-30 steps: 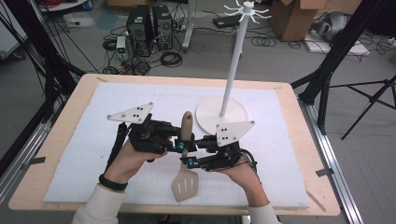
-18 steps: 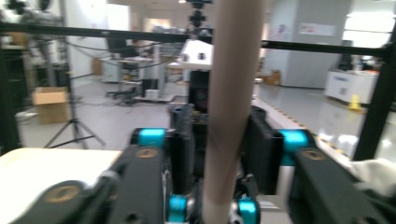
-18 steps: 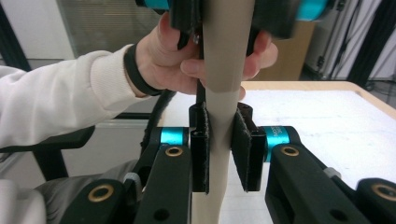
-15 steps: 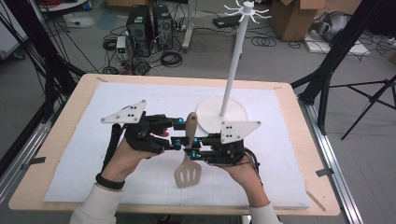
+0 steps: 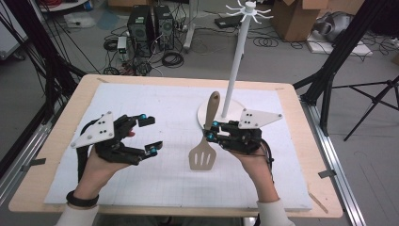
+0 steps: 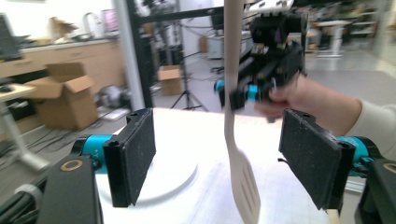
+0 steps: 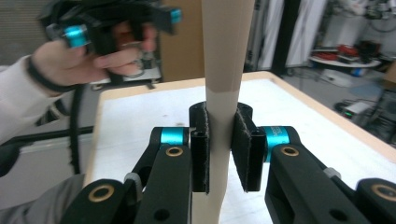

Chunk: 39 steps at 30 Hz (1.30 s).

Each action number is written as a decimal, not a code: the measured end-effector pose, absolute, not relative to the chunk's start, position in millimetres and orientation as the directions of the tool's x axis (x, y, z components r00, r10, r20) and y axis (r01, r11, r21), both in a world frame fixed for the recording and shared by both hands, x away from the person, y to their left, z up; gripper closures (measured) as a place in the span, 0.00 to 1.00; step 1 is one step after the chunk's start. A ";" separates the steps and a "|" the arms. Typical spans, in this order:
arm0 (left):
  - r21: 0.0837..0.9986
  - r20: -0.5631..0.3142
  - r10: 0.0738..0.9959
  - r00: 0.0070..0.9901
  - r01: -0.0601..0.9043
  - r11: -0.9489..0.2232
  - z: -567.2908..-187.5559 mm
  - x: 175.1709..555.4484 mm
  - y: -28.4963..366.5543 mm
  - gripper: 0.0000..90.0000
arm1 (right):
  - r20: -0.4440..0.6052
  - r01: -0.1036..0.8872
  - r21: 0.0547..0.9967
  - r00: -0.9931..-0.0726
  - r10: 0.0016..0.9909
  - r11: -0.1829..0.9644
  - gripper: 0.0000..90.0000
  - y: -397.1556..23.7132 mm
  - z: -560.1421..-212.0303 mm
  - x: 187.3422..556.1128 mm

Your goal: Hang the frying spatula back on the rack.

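We hold the spatula point(image 5: 205, 136) in our right gripper point(image 5: 210, 131), whose jaws are clamped on its handle, as the right gripper view shows with the pads point(image 7: 201, 154) pressed against both sides of the shaft point(image 7: 224, 70); the handle points up and away from that gripper, the slotted blade hangs below it, over the worktop point(image 5: 160, 188); our left gripper point(image 5: 149, 134) is off to the side of the right one, well apart from the spatula, its jaws spread wide and empty; in the left gripper view the spatula point(image 6: 236, 140) stands beyond its pads point(image 6: 137, 154); the rack point(image 5: 237, 61) with hooks at its top rises just behind the right gripper; we judge the pick-up done with one gripper carrying alone; what is left, as we read it, is lifting the handle to a hook and hanging it.
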State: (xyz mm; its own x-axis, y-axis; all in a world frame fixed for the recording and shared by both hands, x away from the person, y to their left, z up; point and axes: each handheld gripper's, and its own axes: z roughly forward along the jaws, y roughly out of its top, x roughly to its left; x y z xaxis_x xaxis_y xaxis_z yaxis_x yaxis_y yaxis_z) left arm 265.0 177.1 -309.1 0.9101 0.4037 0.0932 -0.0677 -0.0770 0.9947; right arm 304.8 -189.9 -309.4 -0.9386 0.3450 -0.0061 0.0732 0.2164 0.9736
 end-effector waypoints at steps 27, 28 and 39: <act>0.992 0.022 0.578 0.816 0.052 -0.111 -380.9 234.5 241.1 0.21 | 0.048 0.169 0.971 -0.832 0.553 0.171 0.87 -214.5 -241.0 374.3; 0.992 0.026 0.578 0.816 0.051 -0.118 -381.8 234.2 242.2 0.21 | 0.052 0.175 0.970 -0.827 0.559 0.167 0.87 -214.2 -237.9 376.7; 0.993 0.026 0.581 0.813 0.047 -0.110 -381.8 231.2 247.4 0.21 | 0.101 0.240 0.960 -0.782 0.615 0.147 0.87 -214.1 -225.6 393.2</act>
